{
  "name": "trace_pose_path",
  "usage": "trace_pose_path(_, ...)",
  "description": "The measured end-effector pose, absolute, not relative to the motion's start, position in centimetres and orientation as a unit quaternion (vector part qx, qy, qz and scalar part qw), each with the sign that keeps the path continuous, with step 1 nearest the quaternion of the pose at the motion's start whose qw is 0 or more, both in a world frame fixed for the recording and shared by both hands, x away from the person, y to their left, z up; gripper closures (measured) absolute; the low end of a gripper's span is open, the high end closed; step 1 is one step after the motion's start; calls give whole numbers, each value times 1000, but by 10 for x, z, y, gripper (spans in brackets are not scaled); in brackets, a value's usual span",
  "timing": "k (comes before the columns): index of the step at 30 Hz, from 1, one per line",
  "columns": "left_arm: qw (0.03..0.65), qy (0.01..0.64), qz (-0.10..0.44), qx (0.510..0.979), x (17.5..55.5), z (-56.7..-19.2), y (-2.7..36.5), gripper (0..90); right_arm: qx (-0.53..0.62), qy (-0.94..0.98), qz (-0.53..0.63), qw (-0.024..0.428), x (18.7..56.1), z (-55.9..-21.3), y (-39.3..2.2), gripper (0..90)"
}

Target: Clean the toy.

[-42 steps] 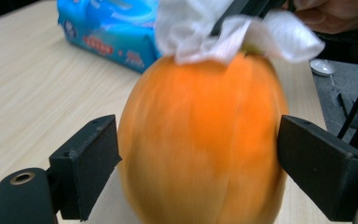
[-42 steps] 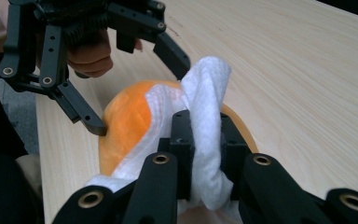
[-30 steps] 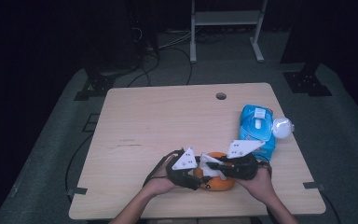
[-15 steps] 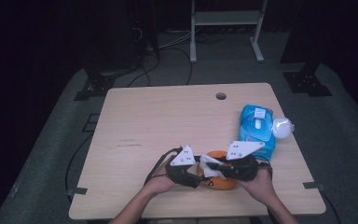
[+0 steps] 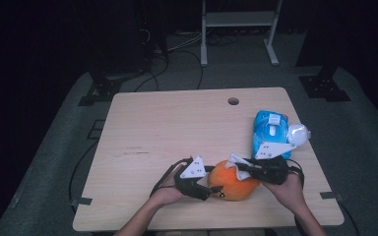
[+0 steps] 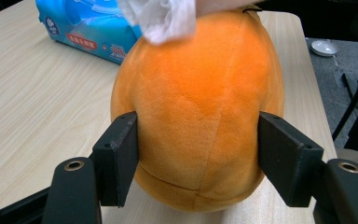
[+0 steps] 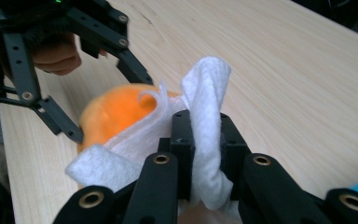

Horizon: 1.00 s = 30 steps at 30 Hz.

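Observation:
An orange plush ball [image 5: 234,183] rests on the table near its front edge. My left gripper [image 5: 211,189] grips it from the left. In the left gripper view both pads [image 6: 121,154] press into the sides of the plush [image 6: 196,93]; the jaws have just been closing on it. My right gripper [image 5: 238,164] reaches in from the right, shut on a crumpled white wipe [image 5: 236,161]. In the right gripper view the wipe [image 7: 205,93] is pinched between the jaws of the right gripper [image 7: 204,140] and lies on top of the plush [image 7: 114,112].
A blue pack of wipes [image 5: 270,132] lies at the table's right edge with a white round object [image 5: 298,132] beside it. The wooden table [image 5: 177,128] has a cable hole [image 5: 233,101] at the back. Dark floor and stands surround it.
The right gripper has slid to the right with the wipe across the top of the plush, which uncovers more of the orange. The left hand has stayed in place.

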<state>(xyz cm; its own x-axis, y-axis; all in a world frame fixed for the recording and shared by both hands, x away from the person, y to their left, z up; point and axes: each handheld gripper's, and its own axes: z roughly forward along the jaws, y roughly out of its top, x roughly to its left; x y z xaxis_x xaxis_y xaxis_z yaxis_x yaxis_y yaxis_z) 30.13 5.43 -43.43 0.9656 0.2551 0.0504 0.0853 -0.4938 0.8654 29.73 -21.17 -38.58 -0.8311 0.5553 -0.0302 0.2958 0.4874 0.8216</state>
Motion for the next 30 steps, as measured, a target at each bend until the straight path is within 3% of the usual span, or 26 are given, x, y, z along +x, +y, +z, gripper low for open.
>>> trace_pose_path(7, 518, 118, 59, 845, 305, -430, 54, 189, 241, 852, 444, 138, 294, -388, -208, 797)
trace_pose_path(12, 512, 117, 68, 848, 302, -432, 51, 282, 226, 857, 438, 148, 289, -384, -194, 797)
trace_pose_path(15, 504, 108, 76, 853, 300, -431, 49, 306, 207, 858, 454, 122, 285, -383, -178, 796)
trace_pose_path(20, 499, 115, 72, 856, 303, -434, 54, 323, 193, 867, 441, 127, 286, -384, -171, 796)
trace_pose_path(30, 500, 136, 49, 854, 313, -442, 67, 323, 265, 847, 443, 125, 301, -392, -225, 794)
